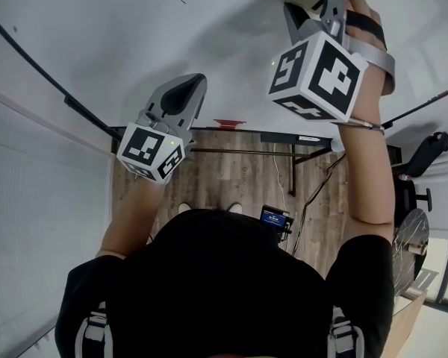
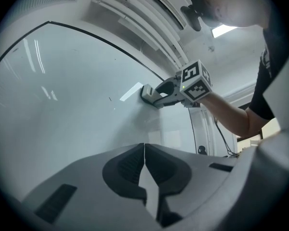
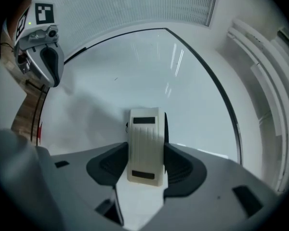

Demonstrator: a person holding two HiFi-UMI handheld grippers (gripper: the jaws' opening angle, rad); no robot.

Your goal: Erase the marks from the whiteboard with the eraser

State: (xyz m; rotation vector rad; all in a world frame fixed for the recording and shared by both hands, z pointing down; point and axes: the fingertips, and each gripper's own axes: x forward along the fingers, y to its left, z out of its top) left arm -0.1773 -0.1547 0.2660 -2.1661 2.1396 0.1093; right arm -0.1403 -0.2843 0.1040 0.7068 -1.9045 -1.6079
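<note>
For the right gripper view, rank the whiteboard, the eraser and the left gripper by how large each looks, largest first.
1. whiteboard: fills most of the view.
2 and 3. eraser and left gripper: they look about alike, and the eraser is much nearer the camera, so I leave these two unranked.

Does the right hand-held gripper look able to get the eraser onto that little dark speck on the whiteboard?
Probably yes: the right hand-held gripper holds the eraser at the whiteboard, and only bare board lies between it and the speck.
</note>
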